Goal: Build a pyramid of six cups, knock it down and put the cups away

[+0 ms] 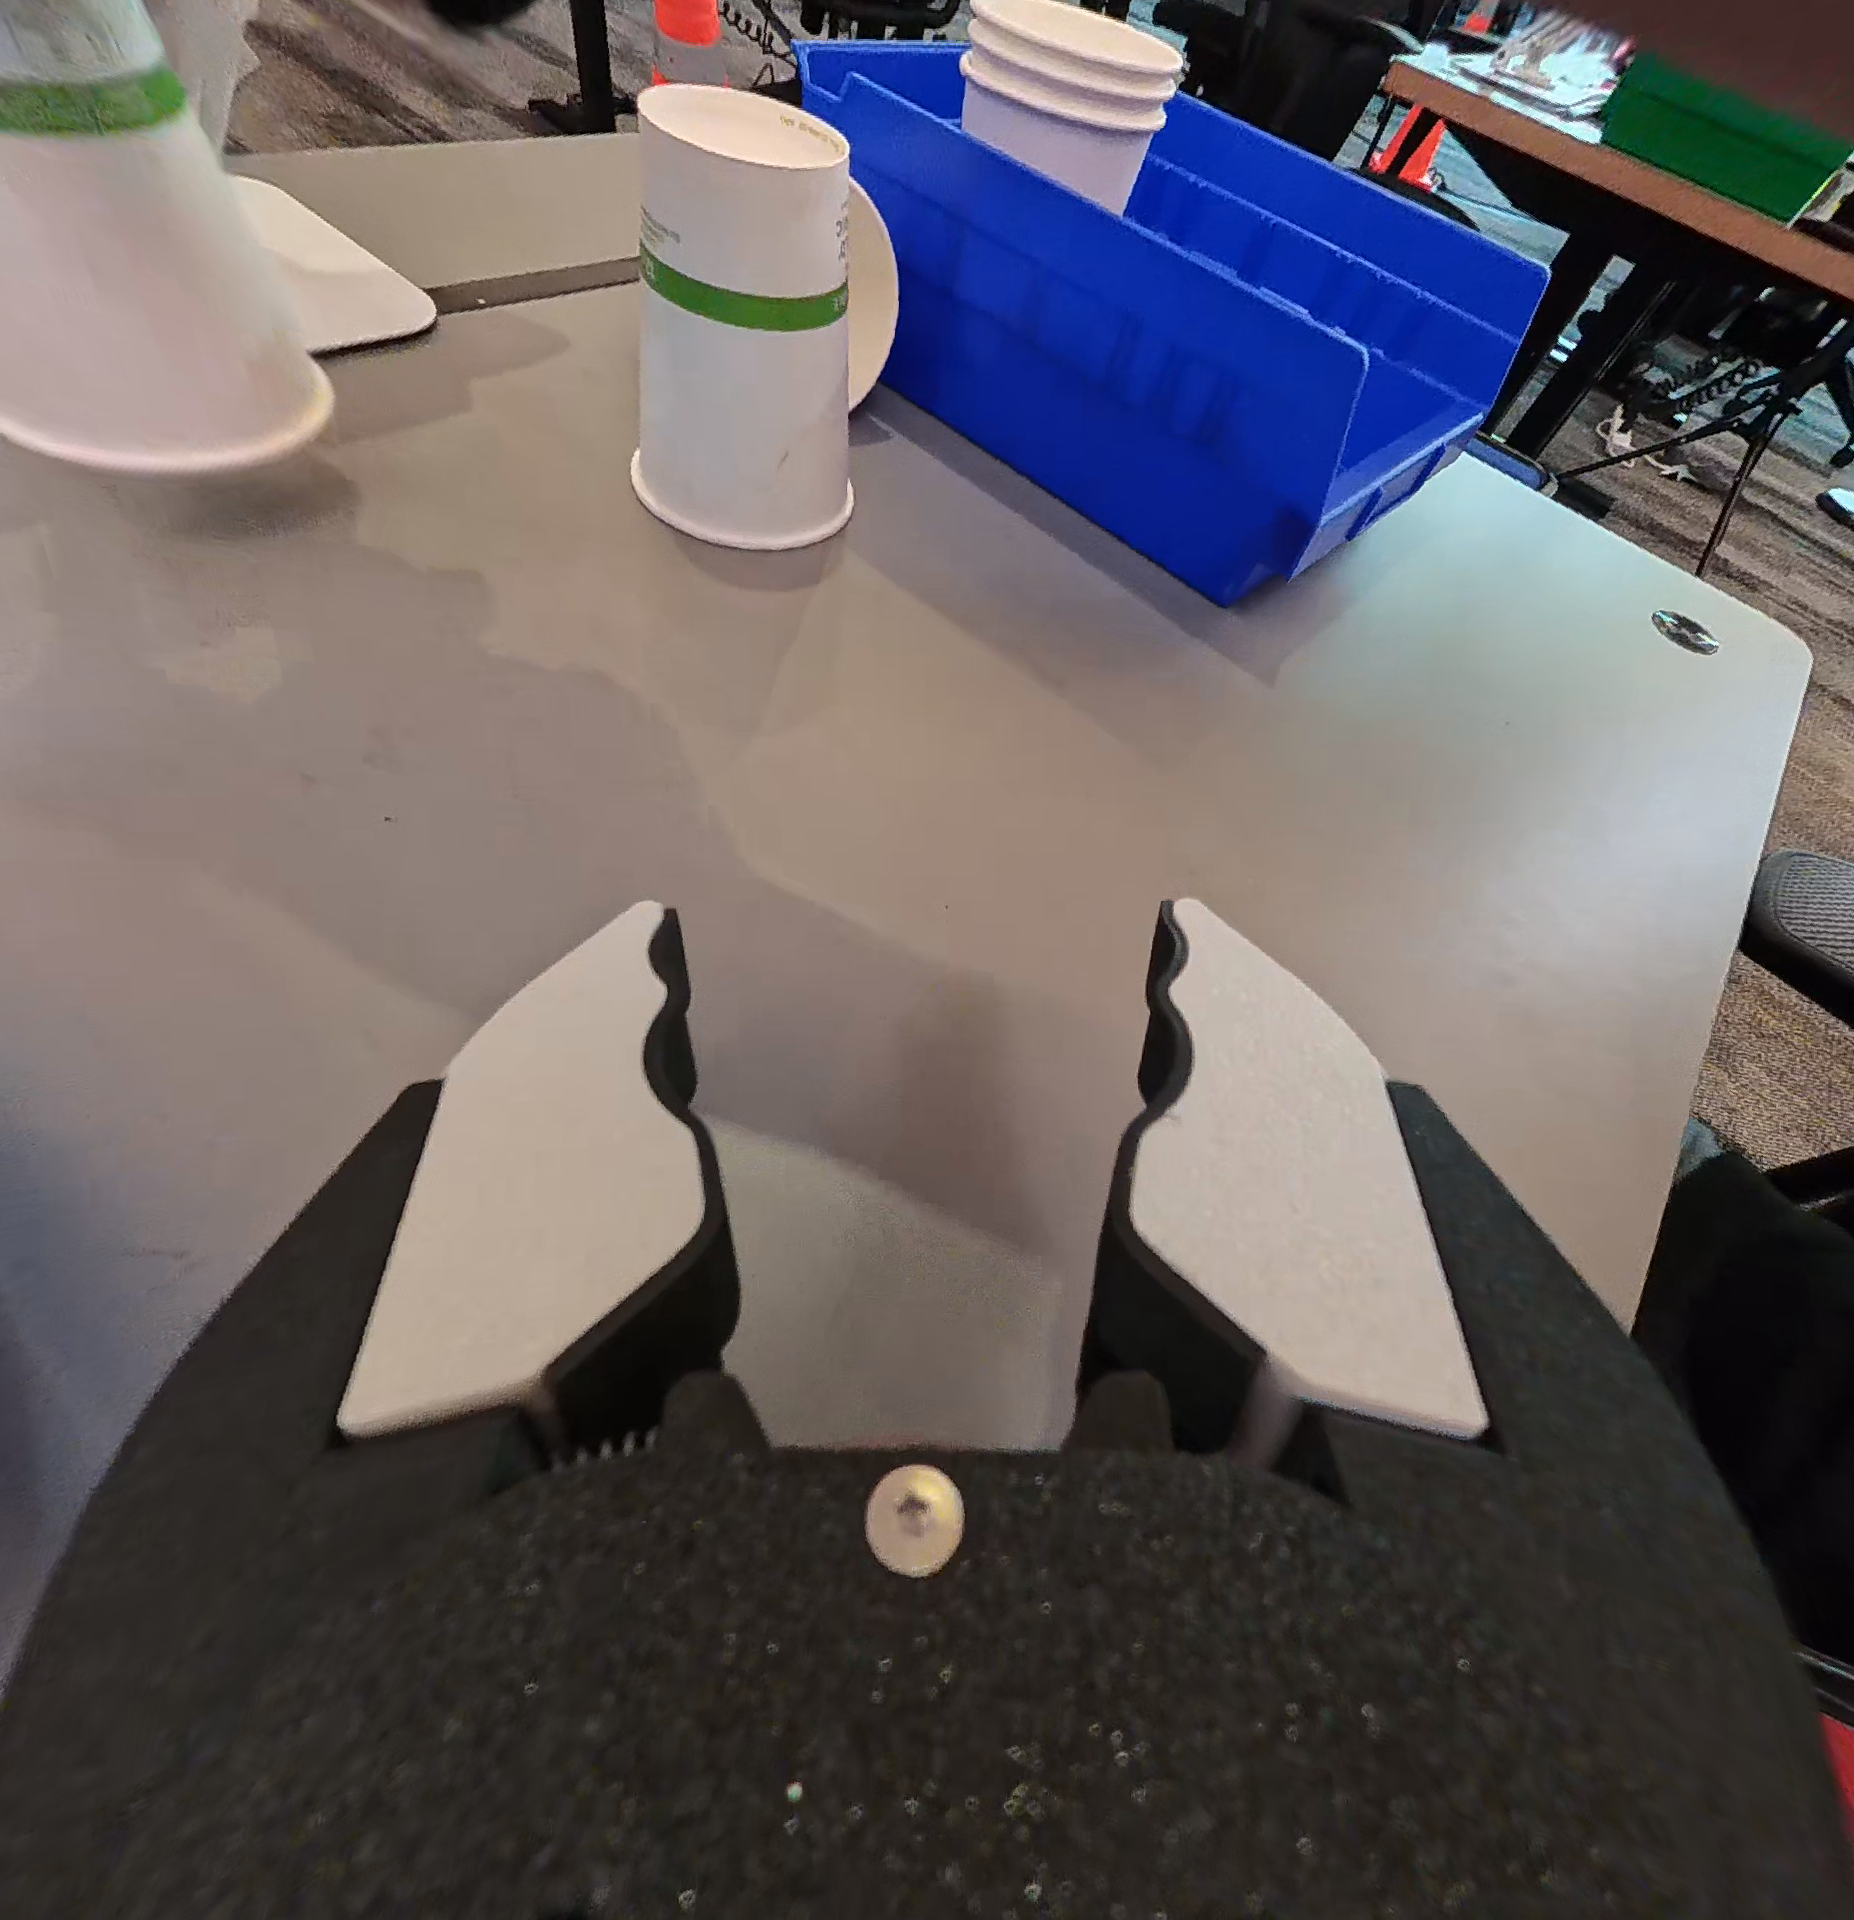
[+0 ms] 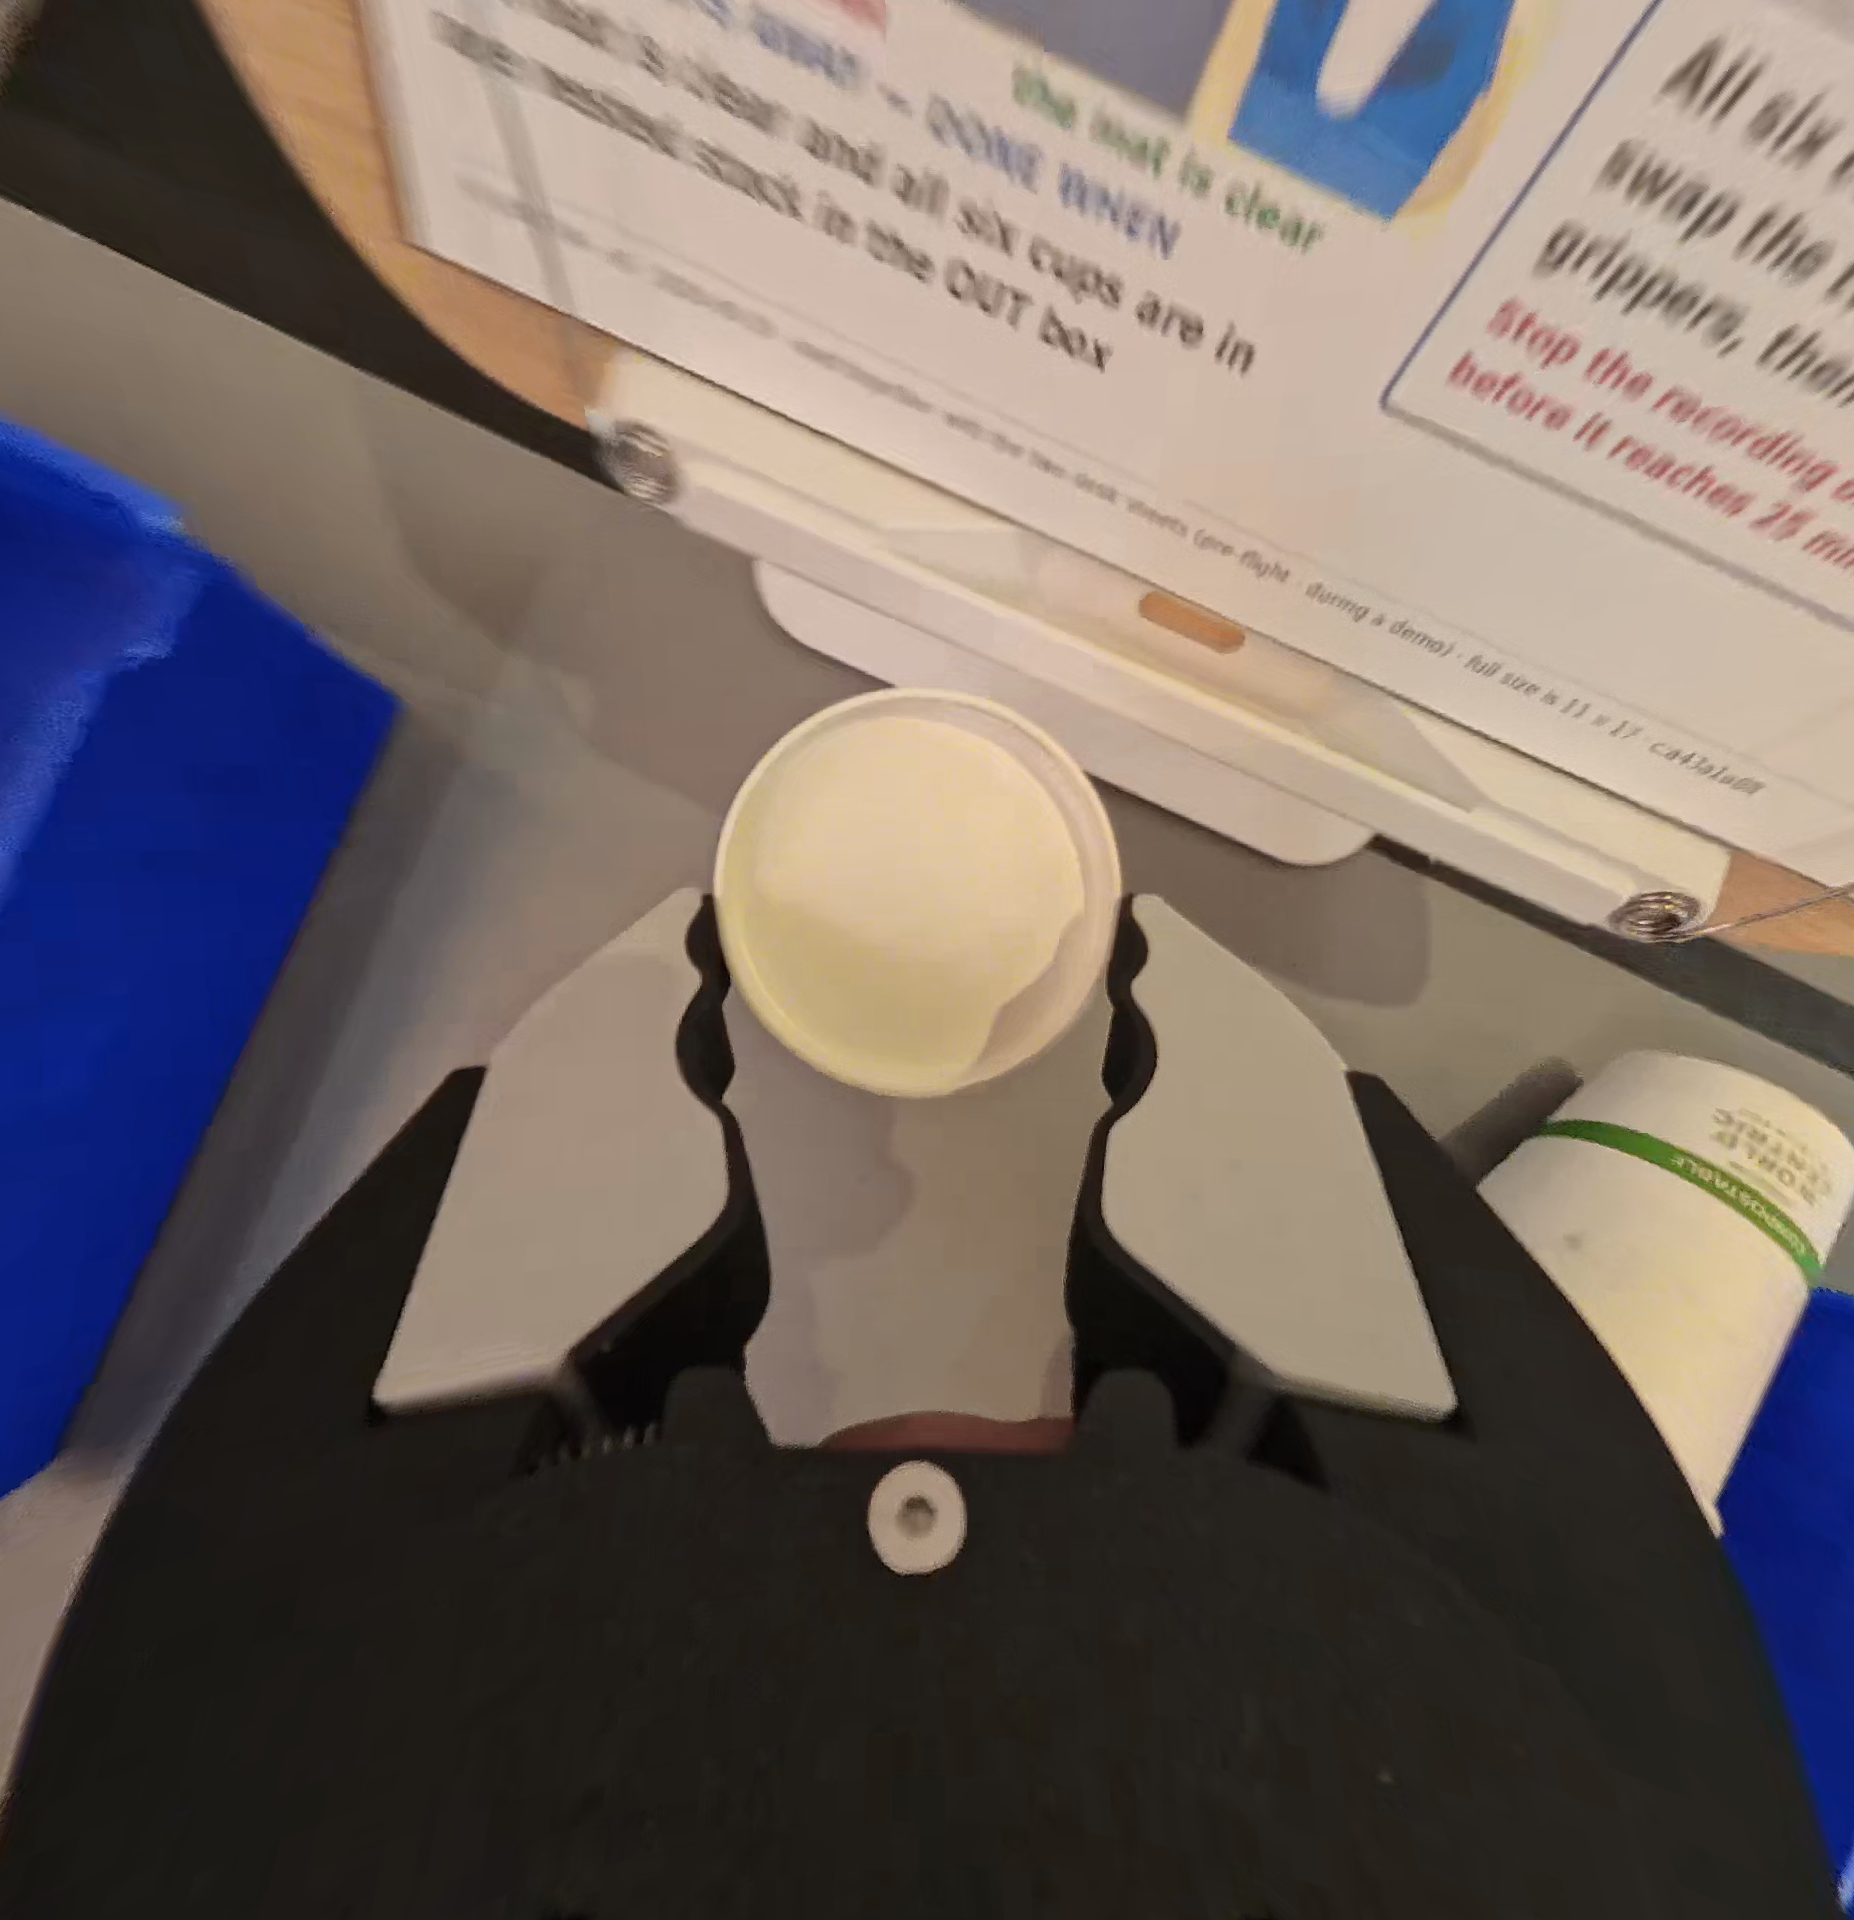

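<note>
Broadly, the table carried everything, grey and mostly bare ahead of the left gripper. The blue bin sat beyond that gripper and to its right, a nest of cups standing in it; judging by the task, that nest was either the supply for the pyramid or cups already put away, and the pictures did not settle which. In the right wrist view another blue bin lay close on the left of the right gripper, and a sheet stand stood just past its tips.

One inverted cup stood mouth-down on the table, well ahead of the left gripper and slightly left of its line, a base-down footing that suits stacking. A second cup hung tilted at the far left, blurred, apparently carried in the air. A white disc leaned behind the inverted cup; I could not tell what it was.

The left gripper's jaws stood wide apart with nothing between them, only bare table.

The right gripper pointed downward, its jaws closed against the sides of a held cup seen end-on between the tips; whether base or mouth faced the camera was unclear. A lying cup rested low to its right.
</note>
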Demonstrator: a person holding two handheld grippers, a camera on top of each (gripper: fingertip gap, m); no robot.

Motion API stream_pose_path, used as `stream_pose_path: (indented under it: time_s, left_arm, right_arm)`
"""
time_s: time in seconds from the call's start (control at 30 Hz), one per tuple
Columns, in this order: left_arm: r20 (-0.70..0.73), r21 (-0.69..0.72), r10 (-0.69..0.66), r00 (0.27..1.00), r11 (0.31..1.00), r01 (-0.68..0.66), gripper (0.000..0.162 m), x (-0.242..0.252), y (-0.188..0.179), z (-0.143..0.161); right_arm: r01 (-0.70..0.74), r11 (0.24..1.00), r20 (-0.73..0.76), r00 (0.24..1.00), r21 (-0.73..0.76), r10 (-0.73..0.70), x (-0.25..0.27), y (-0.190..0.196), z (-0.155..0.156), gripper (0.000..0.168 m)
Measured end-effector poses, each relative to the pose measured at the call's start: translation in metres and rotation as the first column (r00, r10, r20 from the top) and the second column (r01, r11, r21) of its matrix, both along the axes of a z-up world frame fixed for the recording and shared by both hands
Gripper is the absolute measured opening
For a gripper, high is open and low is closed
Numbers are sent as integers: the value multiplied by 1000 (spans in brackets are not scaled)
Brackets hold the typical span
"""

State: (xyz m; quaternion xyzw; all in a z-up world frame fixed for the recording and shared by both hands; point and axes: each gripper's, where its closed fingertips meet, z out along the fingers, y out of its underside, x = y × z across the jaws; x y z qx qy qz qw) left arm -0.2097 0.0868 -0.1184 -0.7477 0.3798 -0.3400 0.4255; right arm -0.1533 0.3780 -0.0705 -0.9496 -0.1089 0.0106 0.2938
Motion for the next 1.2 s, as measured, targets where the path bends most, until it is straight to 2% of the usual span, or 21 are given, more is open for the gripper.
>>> stream_pose_path:
  time_s: [0.1,0.17,0.3,0.4,0.5,0.67,0.77,0.97,1.03,1.1,1.2]
  left_arm:
    - [3,-15,-5,1000,1000,5,84,1,-1,-1]
    - [9,-23,-6,1000,1000,6,84,1,-1,0]
    - [18,-7,5,1000,1000,-5,82,-1,3,3]
    - [67,-4,-2,998,1000,2,81,-2,4,10]
    - [192,-18,-50,980,998,55,75,1,-1,28]
    - [352,33,-127,927,992,123,71,0,-9,62]
    - [384,85,-142,912,989,119,67,-1,-5,75]
    - [413,77,-127,902,992,105,53,1,6,83]
    - [420,77,-138,897,990,116,39,1,8,85]
    - [430,86,-173,886,985,151,15,0,5,89]
    - [450,44,-241,860,968,248,6,0,-4,93]
  right_arm:
    - [-99,987,-122,986,124,114,-8,-24,43,70]
    - [-165,957,-238,945,241,223,-15,-48,78,70]
    - [-167,878,-385,850,449,359,-3,-108,135,70]
    - [-120,827,-489,756,549,435,10,-155,156,70]
    - [-82,807,-552,689,585,469,18,-196,145,70]
    - [-64,836,-674,559,545,482,12,-241,103,70]
    - [-78,853,-715,510,516,479,9,-253,85,70]
    - [-80,869,-773,422,489,474,7,-261,69,70]
    - [-105,873,-770,431,476,471,4,-262,61,70]
    - [-123,875,-769,432,468,472,5,-265,55,70]
    - [-153,867,-775,396,473,493,7,-275,50,70]
